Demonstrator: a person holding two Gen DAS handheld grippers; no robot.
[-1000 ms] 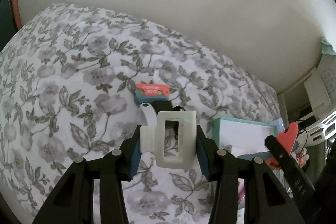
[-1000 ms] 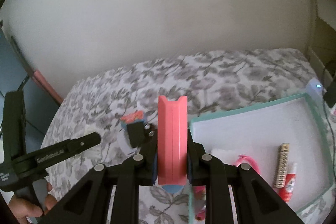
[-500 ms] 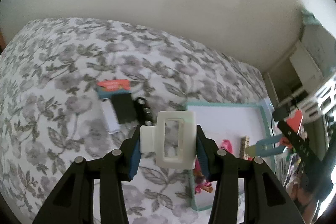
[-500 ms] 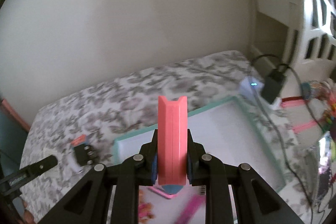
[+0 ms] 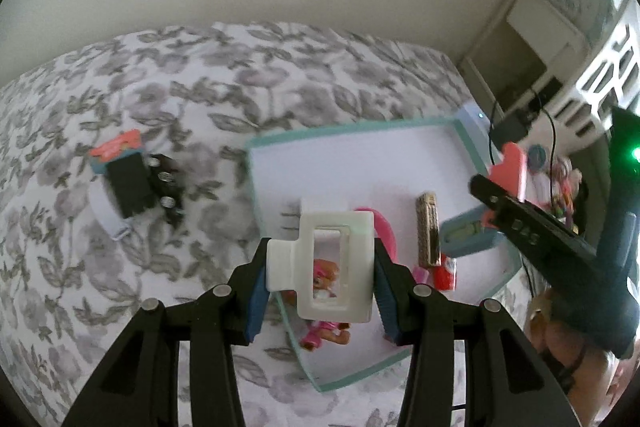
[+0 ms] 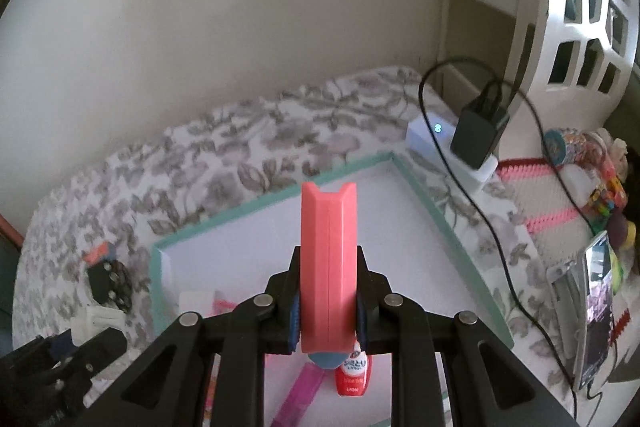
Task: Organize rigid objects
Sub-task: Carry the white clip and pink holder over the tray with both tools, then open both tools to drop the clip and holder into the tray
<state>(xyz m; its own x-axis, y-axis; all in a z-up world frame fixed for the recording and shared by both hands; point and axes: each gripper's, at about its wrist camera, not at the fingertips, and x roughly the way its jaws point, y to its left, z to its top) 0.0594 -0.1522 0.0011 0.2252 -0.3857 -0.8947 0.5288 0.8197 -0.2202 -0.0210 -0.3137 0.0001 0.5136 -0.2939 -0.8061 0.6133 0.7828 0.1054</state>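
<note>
Inside teal tray point(image 5: 472, 143): doll point(image 5: 326, 331), comb point(image 5: 427, 229) (tongs pinching white clip point(image 5: 332, 267), pink case point(image 6: 328, 267)).

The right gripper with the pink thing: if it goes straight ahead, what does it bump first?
Probably the white floor of the teal tray, which lies straight ahead of the right gripper and its pink block; depth is unclear.

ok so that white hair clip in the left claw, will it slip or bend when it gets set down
The white hair clip looks like hard plastic, so it probably stays stiff. Its open frame suggests it is light. The left claw pinches its smooth sides, so it might slip slightly on release.
</note>
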